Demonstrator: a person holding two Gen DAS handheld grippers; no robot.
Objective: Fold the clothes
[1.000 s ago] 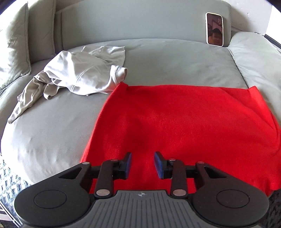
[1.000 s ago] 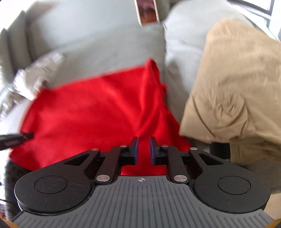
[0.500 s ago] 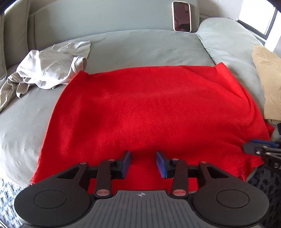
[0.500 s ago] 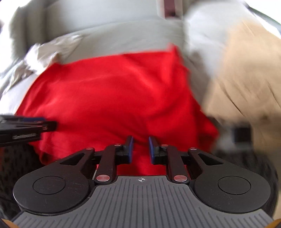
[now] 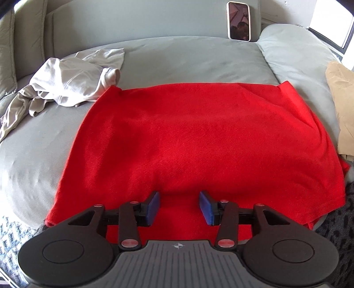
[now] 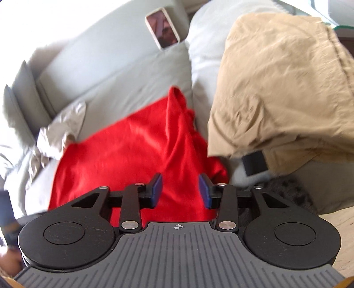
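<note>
Left gripper [image 5: 178, 207]: jaws spread wide, nothing held, poised over the near edge of the red garment [image 5: 194, 137]. Right gripper [image 6: 179, 191]: jaws likewise wide apart and empty, at the near right corner of the red garment [image 6: 132, 150]. Red garment: spread flat on the grey bed [image 5: 181, 59], near edge draped over the bed's front. Beyond its far left corner, touching: crumpled beige garment [image 5: 66, 86]. To its right: tan bedding [image 6: 276, 88]. Farthest beyond: phone [image 5: 239, 21], propped upright against the headboard.
</note>
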